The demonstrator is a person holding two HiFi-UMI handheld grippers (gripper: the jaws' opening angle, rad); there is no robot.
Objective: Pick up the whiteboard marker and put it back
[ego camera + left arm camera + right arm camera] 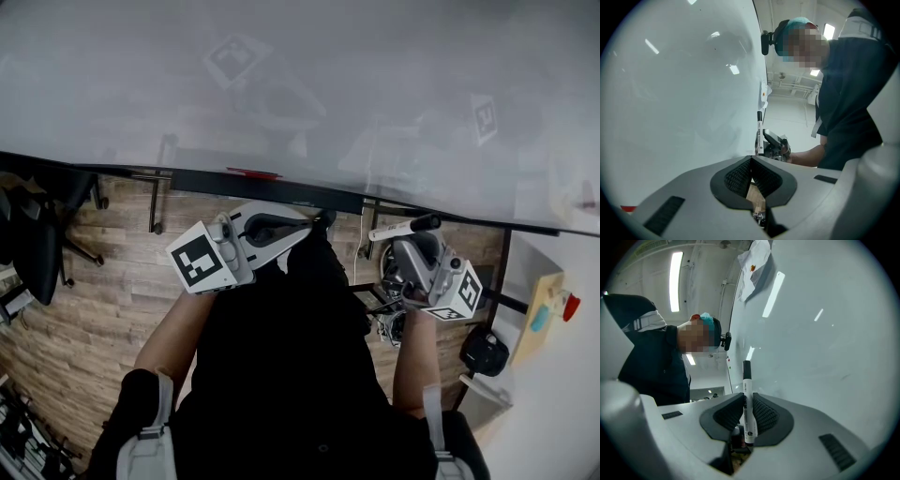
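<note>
The whiteboard marker (747, 404) is white with a black cap, and it stands upright between the pads of my right gripper (746, 409), which is shut on it. In the head view the marker (405, 228) lies across that gripper (410, 236), just below the whiteboard's black tray (281, 190). From the left gripper view the marker (760, 133) shows cap up against the board. My left gripper (751, 161) points along the board with its pads together and nothing between them. In the head view the left gripper (314, 221) sits under the tray, to the left of the right one.
The big whiteboard (300, 84) fills the top of the head view. A small red thing (253, 172) lies on the tray to the left. Black office chairs (37, 234) stand on the wooden floor at far left. A bag (485, 352) lies lower right.
</note>
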